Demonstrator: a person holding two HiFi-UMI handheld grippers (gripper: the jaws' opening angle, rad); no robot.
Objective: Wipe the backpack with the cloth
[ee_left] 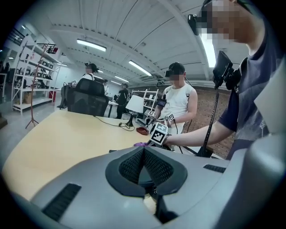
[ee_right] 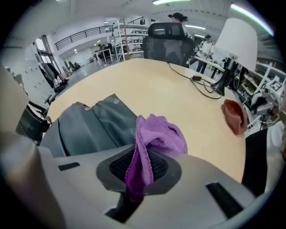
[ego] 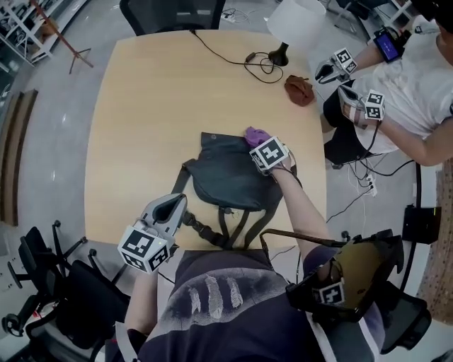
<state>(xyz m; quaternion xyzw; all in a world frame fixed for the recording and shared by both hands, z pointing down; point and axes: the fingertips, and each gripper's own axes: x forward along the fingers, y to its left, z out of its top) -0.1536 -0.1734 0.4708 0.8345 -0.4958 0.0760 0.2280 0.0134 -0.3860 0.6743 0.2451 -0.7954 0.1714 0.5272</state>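
Observation:
A dark grey backpack [ego: 225, 180] lies flat on the wooden table [ego: 152, 106], straps toward the near edge. My right gripper [ego: 260, 143] hovers over its far right corner, shut on a purple cloth [ego: 255, 133]. In the right gripper view the cloth [ee_right: 157, 136] bunches out from between the jaws of the right gripper [ee_right: 140, 166], just above the backpack [ee_right: 87, 127]. My left gripper [ego: 174, 205] is held at the backpack's near left, over the table edge and beside a strap. In its own view the left gripper [ee_left: 144, 151] has its pads closed together on nothing.
A white lamp [ego: 293, 22] with a black cable [ego: 241, 60] stands at the far right of the table, and a reddish-brown cloth [ego: 299, 90] lies near it. Another person with grippers [ego: 354, 85] sits at the right. A black chair [ego: 172, 14] faces the far edge.

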